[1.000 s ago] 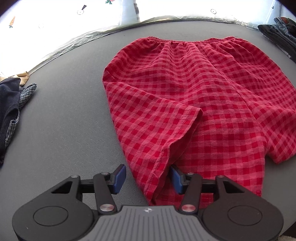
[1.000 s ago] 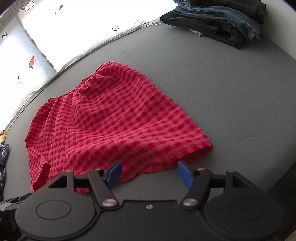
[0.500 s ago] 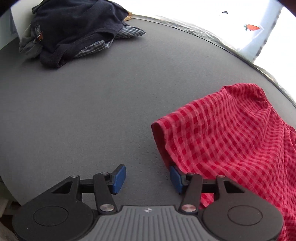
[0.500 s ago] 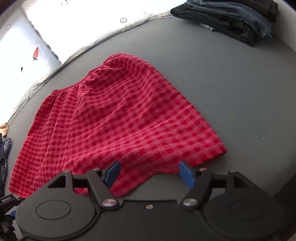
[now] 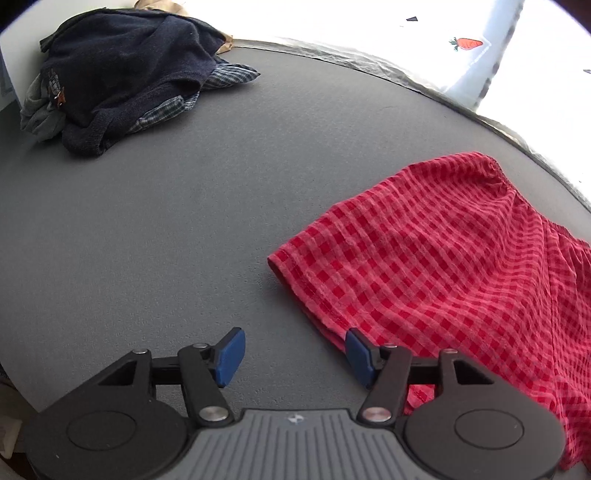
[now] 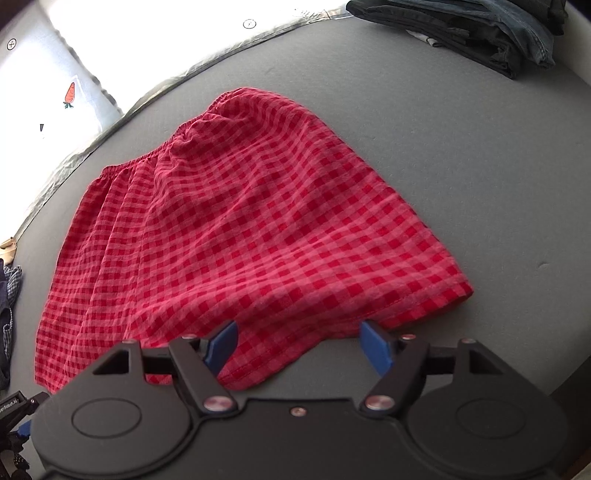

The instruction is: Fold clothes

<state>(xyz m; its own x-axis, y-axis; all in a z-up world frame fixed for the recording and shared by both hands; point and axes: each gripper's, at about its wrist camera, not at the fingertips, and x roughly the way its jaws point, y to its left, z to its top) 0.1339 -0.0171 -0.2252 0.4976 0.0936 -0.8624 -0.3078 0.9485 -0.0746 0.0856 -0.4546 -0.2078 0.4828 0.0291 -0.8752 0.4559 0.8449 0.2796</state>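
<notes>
Shorts (image 6: pixel 236 229) in red gingham lie spread flat on the grey table (image 5: pixel 147 229), elastic waistband at 11 o'clock in the right wrist view and both leg hems toward the operator. Left gripper (image 5: pixel 295 356) is spread wide and holds nothing; its right fingertip (image 5: pixel 360 354) sits just beside the outer edge of the left leg hem, while the rest of the gap stands over bare table. Right gripper (image 6: pixel 298 347) is likewise spread wide and empty, with the near hem lying between its fingers and the right leg's corner at 2 o'clock from it. Judged from this layout, the step in hand is taking a grip for the first fold. Recommended procedure: shift the left gripper toward 3 o'clock until the hem edge lies fully between both fingers, then close on both fabric layers, not the top one alone. Seat the right gripper on its hem in the same way. Lift both corners evenly and keep the cloth taut to prevent creasing. A dark clothing heap (image 5: pixel 118 81) at 11 o'clock in the left wrist view and folded jeans (image 6: pixel 480 29) at 1 o'clock in the right wrist view lie well apart from the work area.
</notes>
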